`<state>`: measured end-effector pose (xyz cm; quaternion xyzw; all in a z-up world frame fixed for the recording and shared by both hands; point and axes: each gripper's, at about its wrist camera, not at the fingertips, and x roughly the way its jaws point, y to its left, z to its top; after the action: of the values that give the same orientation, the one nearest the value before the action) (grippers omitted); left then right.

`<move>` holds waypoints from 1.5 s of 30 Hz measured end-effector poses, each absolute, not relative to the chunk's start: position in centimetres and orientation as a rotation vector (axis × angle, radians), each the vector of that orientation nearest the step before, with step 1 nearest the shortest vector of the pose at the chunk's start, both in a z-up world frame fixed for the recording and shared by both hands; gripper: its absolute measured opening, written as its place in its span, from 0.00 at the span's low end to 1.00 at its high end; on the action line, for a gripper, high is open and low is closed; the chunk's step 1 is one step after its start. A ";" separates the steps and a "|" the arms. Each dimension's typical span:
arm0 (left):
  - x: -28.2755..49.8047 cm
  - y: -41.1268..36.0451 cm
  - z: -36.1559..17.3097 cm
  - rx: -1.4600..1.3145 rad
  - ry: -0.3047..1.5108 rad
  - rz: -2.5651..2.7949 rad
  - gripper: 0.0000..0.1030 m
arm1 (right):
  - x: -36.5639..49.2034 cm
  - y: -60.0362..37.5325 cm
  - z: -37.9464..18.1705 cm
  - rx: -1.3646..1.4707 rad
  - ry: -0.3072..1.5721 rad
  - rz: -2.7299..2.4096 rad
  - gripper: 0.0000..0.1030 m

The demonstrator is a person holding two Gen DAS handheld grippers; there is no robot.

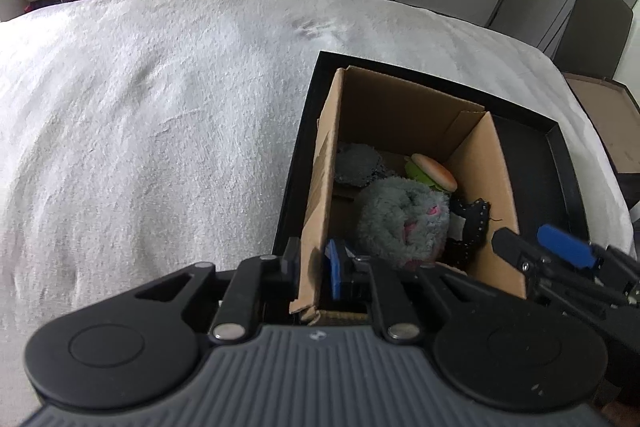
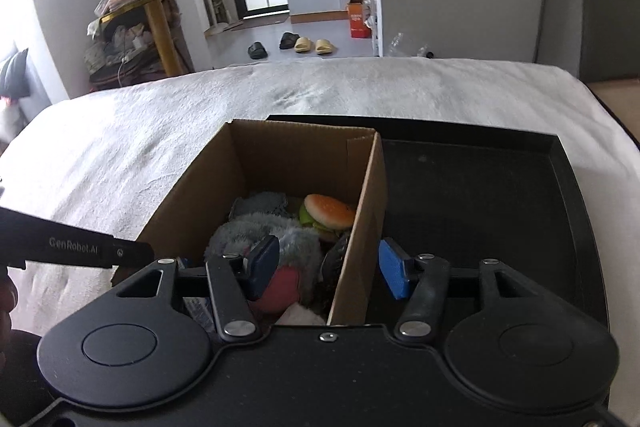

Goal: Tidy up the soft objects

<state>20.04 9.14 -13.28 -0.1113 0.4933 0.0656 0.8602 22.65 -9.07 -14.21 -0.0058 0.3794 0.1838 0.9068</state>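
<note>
Left gripper [image 1: 316, 267] clamped the cardboard box [image 1: 404, 131] wall at 9 o'clock; right gripper [image 2: 328, 267] straddled the 3 o'clock wall, open. Rec.: close before lifting evenly w/ both.

Fluffy toy [image 2: 280, 247] hides box [image 2: 280, 151] floor and dark item [image 1: 472, 223].

box [image 2: 276, 163]: plain brown corrugated cardboard, matt | tray [image 2: 480, 187]: black, smooth, faint sheen | blanket [image 1: 160, 107]: white fleecy cloth, nappy | plush toy [image 1: 400, 219]: grey, shaggy | burger [image 2: 329, 211]: smooth, slightly glossy bun at box's 1 o'clock
</note>
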 end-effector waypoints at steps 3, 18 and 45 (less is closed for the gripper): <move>19.6 8.9 -12.6 -0.228 1.036 0.131 0.13 | 22.0 -9.6 -14.1 0.015 0.792 0.367 0.54; 16.4 6.1 -6.4 -0.144 0.958 0.107 0.51 | 18.9 -12.8 -11.5 0.090 0.823 0.326 0.64; 9.7 3.3 2.9 -0.053 0.779 0.086 0.82 | 13.2 -18.4 -1.7 0.163 0.678 0.284 1.00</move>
<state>9.66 3.29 2.88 -0.0259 0.3797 0.0417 0.9238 13.16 -18.36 -1.69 0.0794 0.3308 0.1385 0.9301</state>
